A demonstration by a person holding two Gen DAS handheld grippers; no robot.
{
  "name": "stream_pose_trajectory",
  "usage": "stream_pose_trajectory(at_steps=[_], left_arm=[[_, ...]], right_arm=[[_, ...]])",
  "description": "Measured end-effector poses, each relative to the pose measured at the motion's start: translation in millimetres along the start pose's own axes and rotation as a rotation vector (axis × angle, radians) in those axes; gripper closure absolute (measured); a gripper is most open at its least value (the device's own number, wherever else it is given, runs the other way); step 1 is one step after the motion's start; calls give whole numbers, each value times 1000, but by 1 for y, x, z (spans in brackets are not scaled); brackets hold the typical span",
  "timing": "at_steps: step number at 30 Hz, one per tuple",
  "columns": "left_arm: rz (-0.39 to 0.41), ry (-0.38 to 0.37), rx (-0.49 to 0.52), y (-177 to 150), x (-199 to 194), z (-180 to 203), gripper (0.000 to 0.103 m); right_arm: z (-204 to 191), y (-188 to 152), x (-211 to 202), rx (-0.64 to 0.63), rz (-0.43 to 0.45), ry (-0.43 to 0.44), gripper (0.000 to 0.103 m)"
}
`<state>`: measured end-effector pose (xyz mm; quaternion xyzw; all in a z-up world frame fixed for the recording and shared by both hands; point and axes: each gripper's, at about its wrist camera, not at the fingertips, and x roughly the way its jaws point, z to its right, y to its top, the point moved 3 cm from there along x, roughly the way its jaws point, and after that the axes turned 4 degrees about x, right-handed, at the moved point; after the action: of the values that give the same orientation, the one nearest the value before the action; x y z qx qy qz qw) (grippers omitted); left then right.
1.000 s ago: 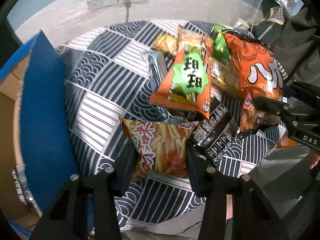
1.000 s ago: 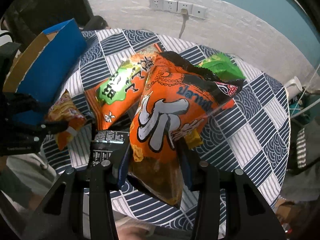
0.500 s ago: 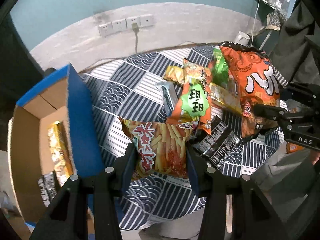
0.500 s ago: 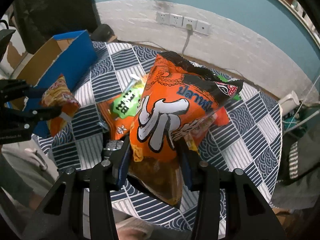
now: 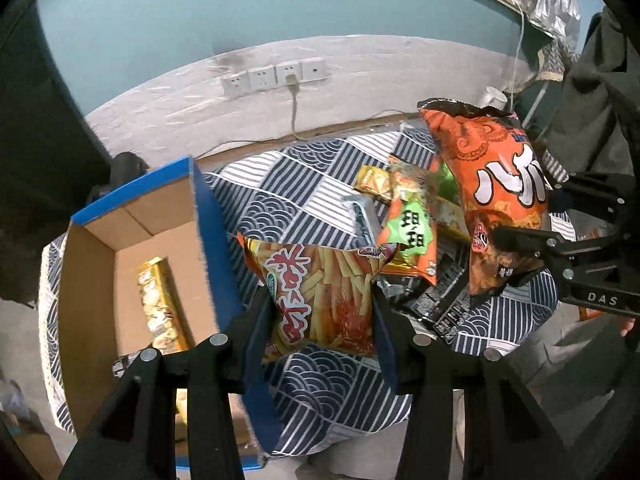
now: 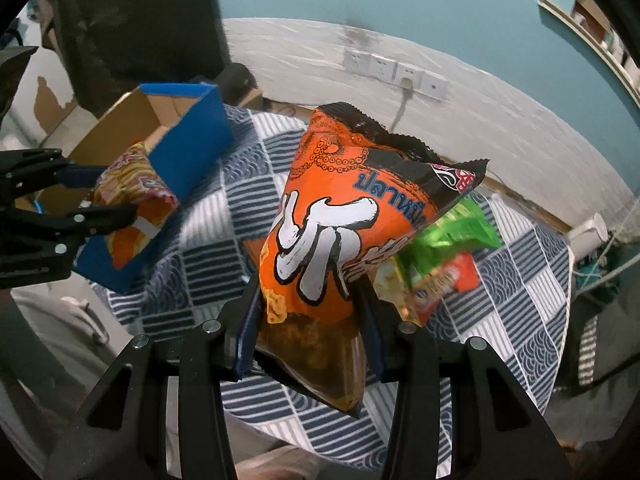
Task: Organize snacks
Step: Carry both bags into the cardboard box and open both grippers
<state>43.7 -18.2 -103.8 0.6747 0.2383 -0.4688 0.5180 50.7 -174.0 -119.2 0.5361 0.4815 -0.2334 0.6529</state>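
the left gripper (image 5: 324, 312) clamped a crinkly fries-print snack bag (image 5: 320, 296) above the quilted patchwork cloth (image 5: 280, 200), the blue cardboard box (image 5: 208, 240) at nine o'clock. the right gripper (image 6: 310, 312) pinched a puffy orange foil chip bag (image 6: 336, 220); loose packets (image 5: 412, 232) lay heaped at two o'clock.

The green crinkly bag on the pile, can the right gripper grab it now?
Probably not. The right gripper is shut on the big orange squid-snack bag, so its jaws are full. The green crinkly snack bag lies uncovered behind it on the checked tablecloth.
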Motion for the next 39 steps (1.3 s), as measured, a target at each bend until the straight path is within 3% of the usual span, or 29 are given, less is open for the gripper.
stream_pose_trajectory(at_steps=[29,39], left_arm=[[71,152,-137,-37,-43,-104,55],[48,197,-210,-64,-45,-152,55]], right_arm=[[-133,76,9,-198,45,100,60],[-187,93,35,-276,13,140,60]])
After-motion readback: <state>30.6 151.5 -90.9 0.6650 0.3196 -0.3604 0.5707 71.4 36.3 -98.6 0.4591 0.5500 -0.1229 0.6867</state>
